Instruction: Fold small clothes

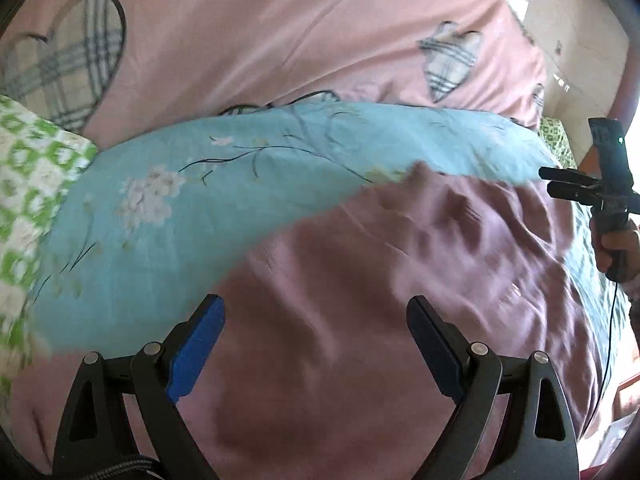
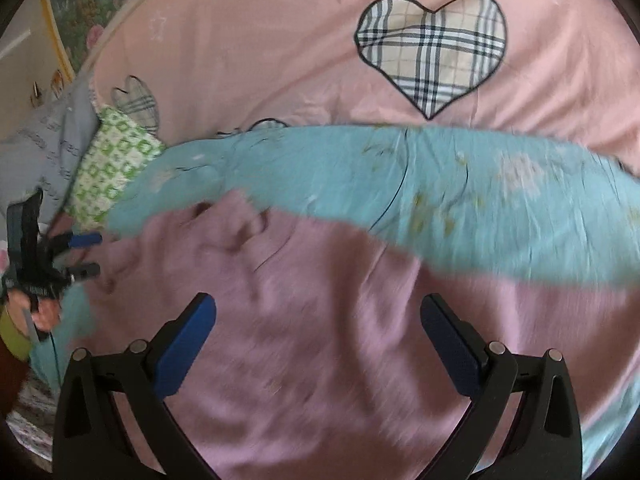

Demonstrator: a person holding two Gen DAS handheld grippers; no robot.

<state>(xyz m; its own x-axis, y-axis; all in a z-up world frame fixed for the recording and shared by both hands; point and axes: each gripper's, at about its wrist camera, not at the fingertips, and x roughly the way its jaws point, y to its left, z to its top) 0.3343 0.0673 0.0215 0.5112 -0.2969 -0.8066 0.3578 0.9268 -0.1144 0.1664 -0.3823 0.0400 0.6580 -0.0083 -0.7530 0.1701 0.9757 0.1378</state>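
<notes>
A wrinkled mauve garment [image 1: 360,272] [image 2: 304,304] lies spread on a turquoise floral sheet [image 1: 192,184] [image 2: 460,192]. My left gripper [image 1: 316,312] hovers over the garment's near part, open, with nothing between its fingers. It also shows in the right wrist view, where the left gripper [image 2: 87,254] stands open at the garment's left edge. My right gripper [image 2: 318,312] is open over the cloth too and holds nothing. In the left wrist view the right gripper [image 1: 554,182] sits at the garment's right edge, held by a hand [image 1: 616,248]. Both views are motion-blurred.
A pink quilt [image 1: 280,32] [image 2: 260,48] with plaid heart patches [image 2: 432,48] lies behind the sheet. A green-and-white patterned pillow [image 1: 28,184] [image 2: 112,160] sits at the sheet's left end. A wall [image 1: 576,48] shows at the far right of the left wrist view.
</notes>
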